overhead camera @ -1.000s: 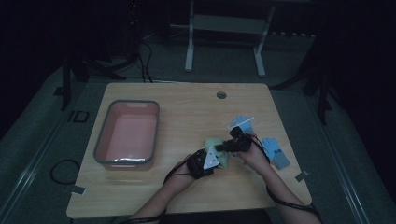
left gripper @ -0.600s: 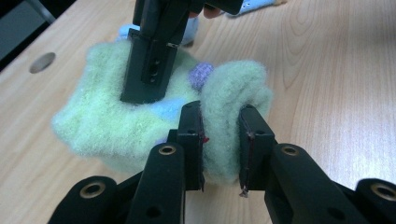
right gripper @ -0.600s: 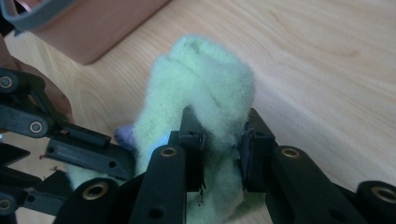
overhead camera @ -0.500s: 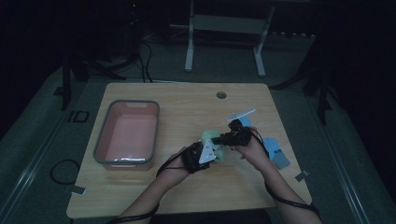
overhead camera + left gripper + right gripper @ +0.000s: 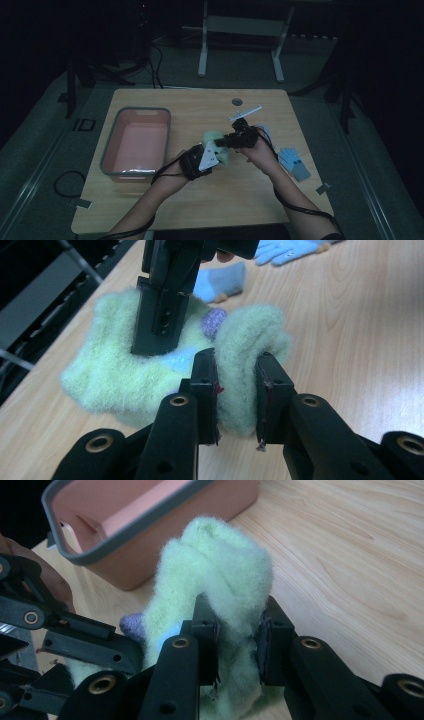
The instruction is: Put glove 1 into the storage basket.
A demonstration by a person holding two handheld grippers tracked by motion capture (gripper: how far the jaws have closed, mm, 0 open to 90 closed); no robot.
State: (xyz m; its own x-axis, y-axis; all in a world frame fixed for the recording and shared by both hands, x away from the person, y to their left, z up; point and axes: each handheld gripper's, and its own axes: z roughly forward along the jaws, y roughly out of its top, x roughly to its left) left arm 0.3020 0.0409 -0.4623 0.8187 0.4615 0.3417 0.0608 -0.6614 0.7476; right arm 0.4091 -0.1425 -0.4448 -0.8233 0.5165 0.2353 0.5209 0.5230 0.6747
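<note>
- Since the earlier high view: both claws and the fluffy green sock (image 5: 216, 142) up off the desk (image 5: 240, 200) and shifted toward the upper middle of the frame, sock stretched between them.
- Left claw (image 5: 236, 385) clamped on a thick fold of the sock, pads sunk into the pile on both sides, lower centre of the left gripper view.
- Right claw (image 5: 239, 630) likewise shut on another fold of the same sock, lower centre of the right gripper view; the left claw's dark linkage at the lower left of that frame.
- In the high view, left claw (image 5: 212, 155) just below-left of the green bundle, right claw (image 5: 231, 140) just right of it, tips pointed toward each other with the sock in between.
- Sock's long axis roughly along the line joining the two claws, tilted from lower left to upper right of the high frame; sock clear of the wood, seemingly, though lighting is dim.
- Pink bin (image 5: 136, 142) to the left of the bundle in the high view, nearer the left claw; upper left in the right gripper view (image 5: 150, 525), open mouth facing the sock.
- Likely next: carry leftward in the high frame toward the bin, left hand leading.
- Blue socks (image 5: 294, 162) lying on the desk at the right, beyond the right hand, untouched.
</note>
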